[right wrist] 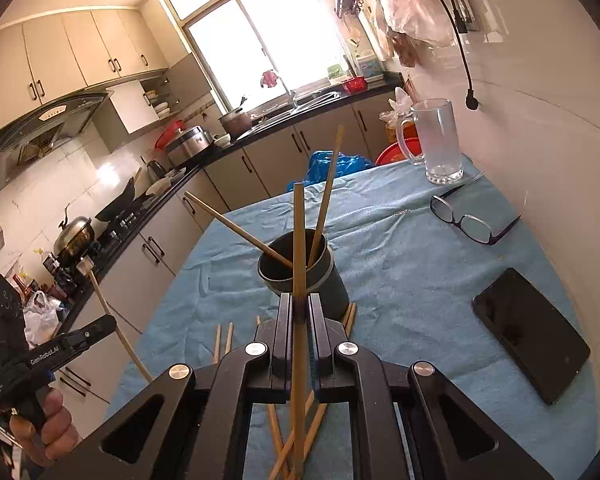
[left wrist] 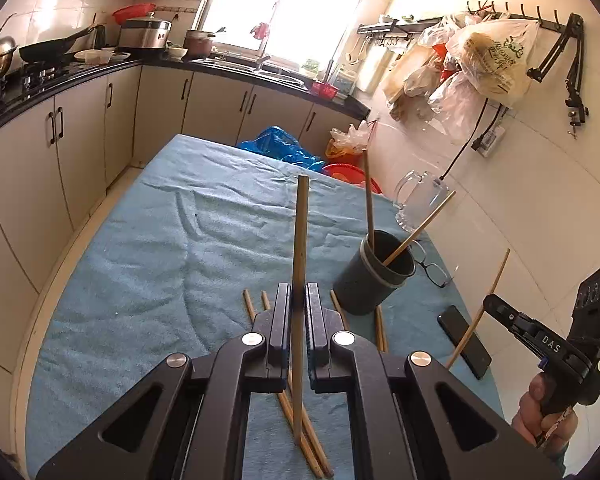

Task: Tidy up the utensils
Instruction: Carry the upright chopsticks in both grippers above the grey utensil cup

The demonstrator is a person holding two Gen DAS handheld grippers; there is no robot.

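My left gripper (left wrist: 299,312), marked "GenRobot.AI", and my right gripper (right wrist: 300,320), marked "DAS", each have jaws clenched on an upright chopstick (left wrist: 300,240) beside the dark holder (right wrist: 304,268).

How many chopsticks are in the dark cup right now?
2. Both chopsticks stand inside the dark cup: one leans toward the window, the other tilts toward the stove side. None looks hidden inside.

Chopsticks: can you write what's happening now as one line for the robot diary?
left gripper: shut on chopstick | right gripper: shut on second chopstick | holder: two chopsticks inside | spare chopsticks on cloth
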